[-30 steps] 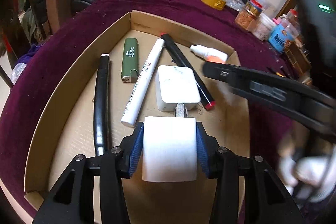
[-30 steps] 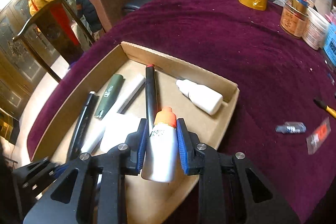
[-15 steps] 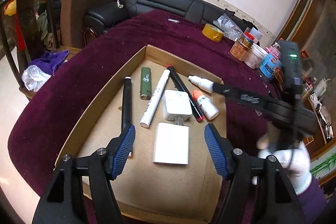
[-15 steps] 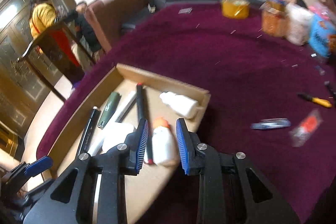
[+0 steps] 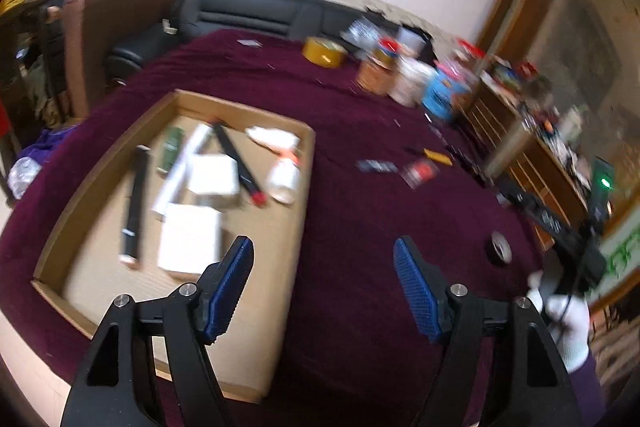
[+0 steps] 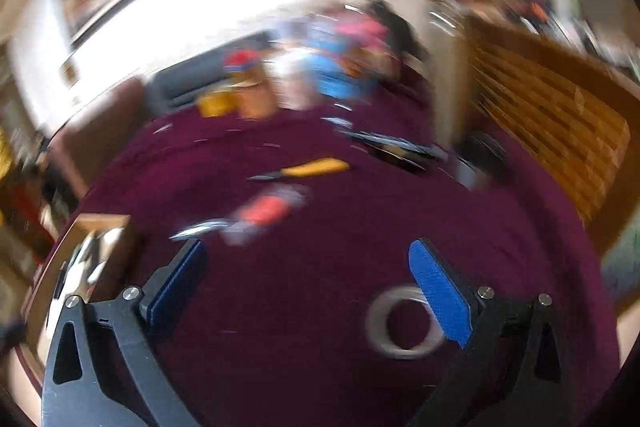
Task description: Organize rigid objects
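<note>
Left wrist view: left gripper (image 5: 324,283) gaping, jaws just been opening, nothing btwn; tray (image 5: 308,163) w/ bottle (image 5: 283,175) lying at 10 o'clock. Right wrist view, blurred: right gripper (image 6: 308,287) gaping wide, just opened, empty; tape ring (image 6: 404,323) lying at 4 o'clock on cloth (image 6: 320,307).

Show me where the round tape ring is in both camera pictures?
Left wrist view: the tape ring lies on the purple cloth at right, beyond the open left gripper.
Right wrist view: tape ring low, beside the right finger.
Shared landmark: yellow-handled tool.
</note>
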A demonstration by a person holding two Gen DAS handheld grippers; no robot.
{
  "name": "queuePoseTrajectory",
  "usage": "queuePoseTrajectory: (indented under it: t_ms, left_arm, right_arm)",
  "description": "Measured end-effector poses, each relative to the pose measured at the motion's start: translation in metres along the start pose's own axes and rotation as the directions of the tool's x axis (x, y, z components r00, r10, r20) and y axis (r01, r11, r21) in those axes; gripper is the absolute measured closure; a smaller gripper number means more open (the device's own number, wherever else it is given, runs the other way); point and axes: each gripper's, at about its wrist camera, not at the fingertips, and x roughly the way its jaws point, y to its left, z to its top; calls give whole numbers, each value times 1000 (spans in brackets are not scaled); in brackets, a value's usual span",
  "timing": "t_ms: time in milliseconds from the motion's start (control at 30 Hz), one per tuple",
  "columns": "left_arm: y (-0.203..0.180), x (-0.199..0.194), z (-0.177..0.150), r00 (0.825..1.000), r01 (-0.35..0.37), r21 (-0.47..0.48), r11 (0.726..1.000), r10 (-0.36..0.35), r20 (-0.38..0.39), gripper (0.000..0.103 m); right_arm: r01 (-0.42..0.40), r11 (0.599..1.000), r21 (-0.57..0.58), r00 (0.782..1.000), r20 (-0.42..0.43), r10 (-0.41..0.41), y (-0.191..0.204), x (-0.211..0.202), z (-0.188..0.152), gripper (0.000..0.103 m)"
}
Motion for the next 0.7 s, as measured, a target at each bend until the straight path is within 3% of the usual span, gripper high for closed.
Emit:
queuePoseTrajectory:
  t_ms: [133,267,500,700]
  left_arm:
    - [-32,12,-13,998,19,72,997,-15,-58,36]
    - [-55,18,-19,997,5,130,992,6,-80,36]
    - [-78,46,-26,990,-42,198,979,68,-127,36]
    - [-101,81,-35,979,-79,267,961,125,-161,36]
  right_arm:
    - [33,987,155,999,-11,-32,-60,13,6,2]
    - [37,969,246,999,-21,-33,-91,29,10,2]
    - [56,965,255,998,-10,-56,-98,32,-1,2]
    - [77,984,161,997,-4,-77,-81,33,-4,2]
